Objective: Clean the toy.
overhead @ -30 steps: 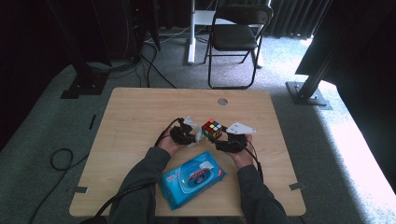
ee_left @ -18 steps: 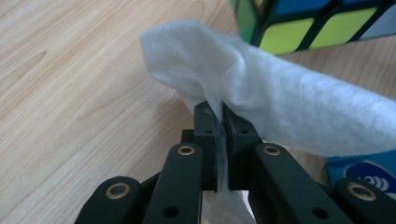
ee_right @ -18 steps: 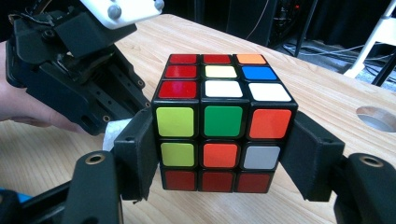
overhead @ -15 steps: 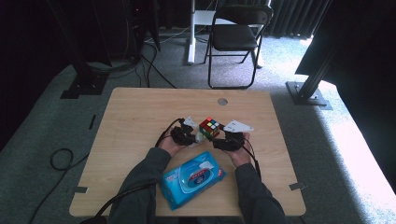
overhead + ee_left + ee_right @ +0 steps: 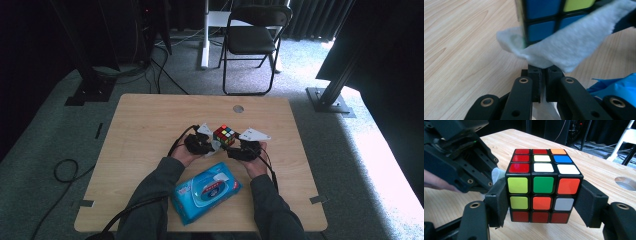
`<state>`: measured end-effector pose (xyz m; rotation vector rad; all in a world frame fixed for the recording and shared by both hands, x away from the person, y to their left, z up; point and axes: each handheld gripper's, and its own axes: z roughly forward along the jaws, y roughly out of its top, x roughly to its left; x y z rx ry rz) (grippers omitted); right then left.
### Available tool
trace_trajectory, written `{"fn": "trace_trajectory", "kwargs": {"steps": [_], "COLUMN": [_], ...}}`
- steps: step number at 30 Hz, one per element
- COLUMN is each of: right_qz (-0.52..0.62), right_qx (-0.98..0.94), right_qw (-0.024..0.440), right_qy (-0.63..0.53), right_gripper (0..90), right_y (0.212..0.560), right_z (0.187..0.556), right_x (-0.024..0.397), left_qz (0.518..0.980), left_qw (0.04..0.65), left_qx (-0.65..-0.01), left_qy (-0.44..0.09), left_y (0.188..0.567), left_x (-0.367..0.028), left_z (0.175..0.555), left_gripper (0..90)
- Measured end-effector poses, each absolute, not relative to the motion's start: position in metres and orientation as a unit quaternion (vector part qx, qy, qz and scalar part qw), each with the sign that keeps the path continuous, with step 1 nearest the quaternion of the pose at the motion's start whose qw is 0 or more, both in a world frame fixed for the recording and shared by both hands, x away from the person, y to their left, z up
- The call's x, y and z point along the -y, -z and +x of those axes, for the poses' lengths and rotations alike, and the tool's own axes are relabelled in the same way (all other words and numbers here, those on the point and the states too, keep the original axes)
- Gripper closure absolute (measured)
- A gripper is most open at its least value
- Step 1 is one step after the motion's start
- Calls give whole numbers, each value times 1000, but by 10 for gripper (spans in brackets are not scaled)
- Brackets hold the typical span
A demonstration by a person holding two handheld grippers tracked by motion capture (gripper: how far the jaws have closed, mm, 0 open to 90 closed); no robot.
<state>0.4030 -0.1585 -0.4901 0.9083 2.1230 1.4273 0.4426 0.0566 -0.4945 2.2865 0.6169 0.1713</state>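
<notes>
Cube (image 5: 541, 186) in R gripper (image 5: 541, 202), wipe (image 5: 564, 47) pinched L

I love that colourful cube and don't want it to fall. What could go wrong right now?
The right gripper squeezes the puzzle cube only by its two sides, so a hard rub might twist or push it out. The left gripper pinches just the edge of the white wipe, which could slip free. The blue wipes pack sits near the arms and might get bumped.

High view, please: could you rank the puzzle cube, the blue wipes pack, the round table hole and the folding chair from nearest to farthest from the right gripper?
1. Puzzle cube, between the right gripper's jaws.
2. Blue wipes pack, toward the person.
3. Round table hole, near the far edge.
4. Folding chair, on the floor beyond the table.
</notes>
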Motion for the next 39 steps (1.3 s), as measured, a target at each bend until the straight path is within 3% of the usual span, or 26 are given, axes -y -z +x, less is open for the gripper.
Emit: {"fn": "trace_trajectory", "kwargs": {"steps": [18,39], "right_qz": [341,334], "right_qx": [-752,-753], "right_qw": [206,205], "right_qy": [-526,-529], "right_gripper": [344,344], "right_y": [489,486], "right_z": [405,403], "right_x": [159,162], "left_qz": [902,884], "left_qw": [384,385], "left_qx": [-193,-255], "left_qy": [-47,-78], "left_y": [490,489], "left_x": [-44,-66], "left_z": [435,449], "left_gripper": [853,853]}}
